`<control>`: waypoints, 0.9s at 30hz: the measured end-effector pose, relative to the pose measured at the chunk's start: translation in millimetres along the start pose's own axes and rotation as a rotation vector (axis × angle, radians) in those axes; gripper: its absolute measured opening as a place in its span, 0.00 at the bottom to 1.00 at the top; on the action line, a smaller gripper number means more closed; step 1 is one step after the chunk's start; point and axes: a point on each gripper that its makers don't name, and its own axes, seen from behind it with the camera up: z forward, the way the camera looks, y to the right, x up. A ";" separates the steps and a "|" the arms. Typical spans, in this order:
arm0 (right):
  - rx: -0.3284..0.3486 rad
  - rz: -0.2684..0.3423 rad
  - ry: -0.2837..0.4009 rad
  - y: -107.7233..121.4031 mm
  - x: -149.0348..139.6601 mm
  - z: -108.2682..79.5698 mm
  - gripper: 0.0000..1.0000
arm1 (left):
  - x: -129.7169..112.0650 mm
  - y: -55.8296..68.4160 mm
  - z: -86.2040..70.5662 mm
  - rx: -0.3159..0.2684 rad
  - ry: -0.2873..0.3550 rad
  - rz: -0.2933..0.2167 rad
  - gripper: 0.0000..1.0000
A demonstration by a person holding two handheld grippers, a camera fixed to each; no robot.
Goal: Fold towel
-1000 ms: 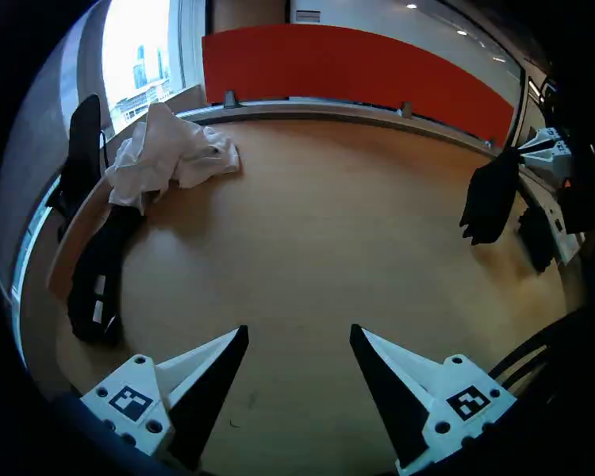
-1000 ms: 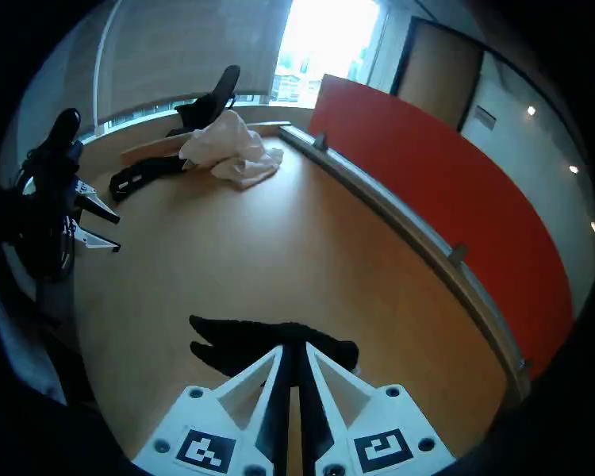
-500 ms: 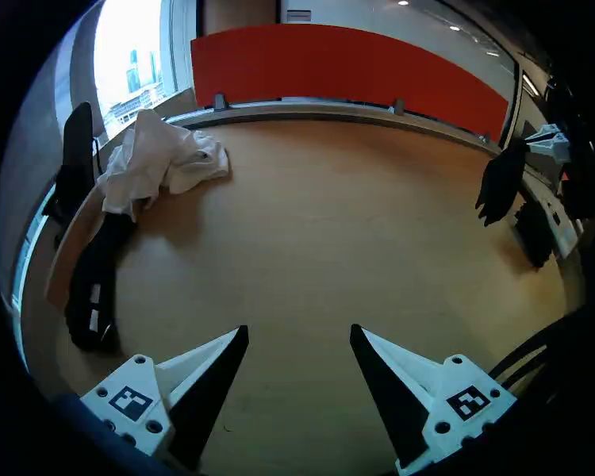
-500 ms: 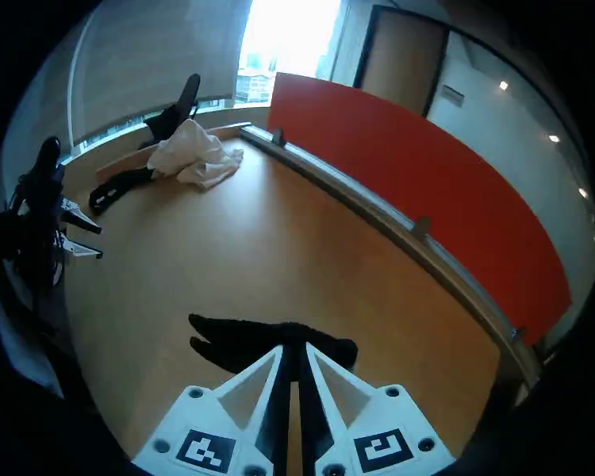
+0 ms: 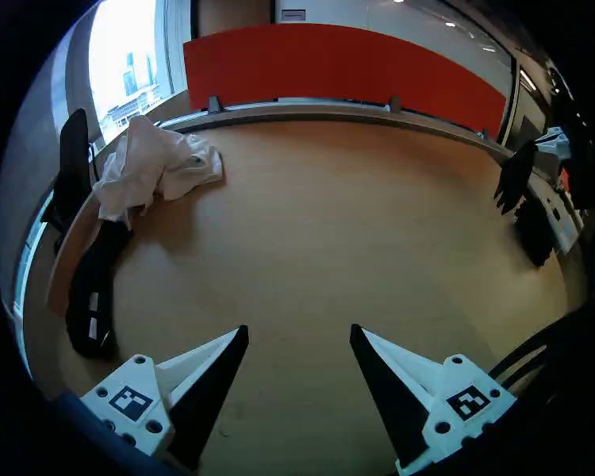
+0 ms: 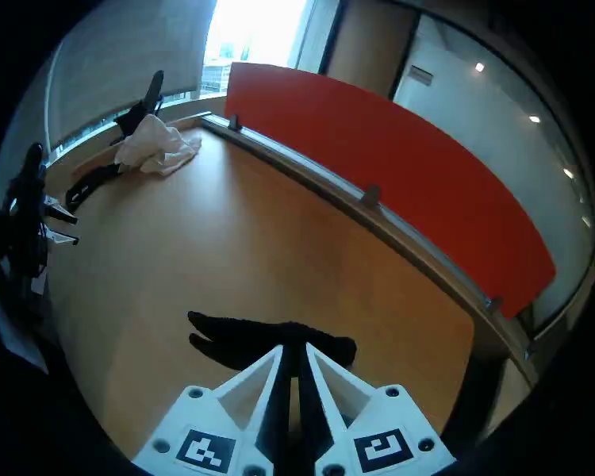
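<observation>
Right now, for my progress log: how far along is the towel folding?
Done: nothing folded yet; the white towel lies crumpled at a far corner of the table. In hand: the right gripper is shut on a black cloth that hangs from it; the left gripper is open over bare wood. Left: all the folding.

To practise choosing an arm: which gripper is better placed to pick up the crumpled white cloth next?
Probably left. The left gripper is open and empty, with the white cloth nearer ahead. The right gripper is shut on a black cloth and sees the white one farther off.
</observation>
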 end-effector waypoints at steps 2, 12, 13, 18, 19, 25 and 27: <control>-0.016 0.003 -0.008 12.1 -5.3 -4.4 0.05 | 1.0 0.7 0.8 0.000 0.000 0.002 0.95; -0.081 0.038 -0.046 63.3 -32.6 -23.9 0.05 | 5.8 6.3 4.7 -0.002 -0.003 0.012 0.95; -0.086 0.039 -0.051 67.0 -35.3 -25.4 0.05 | 6.2 6.5 4.8 -0.002 -0.003 0.014 0.95; -0.107 0.043 -0.072 83.3 -47.2 -33.2 0.05 | 8.4 7.4 5.4 -0.001 -0.003 0.018 0.95; -0.111 0.045 -0.075 85.4 -48.9 -34.4 0.05 | 8.7 7.4 5.6 -0.002 -0.003 0.018 0.95; -0.123 0.056 -0.086 93.8 -57.9 -40.0 0.05 | 9.2 9.0 6.2 -0.003 -0.004 0.020 0.95; -0.126 0.058 -0.089 95.4 -60.5 -41.6 0.05 | 9.4 10.1 6.1 -0.005 -0.003 0.021 0.95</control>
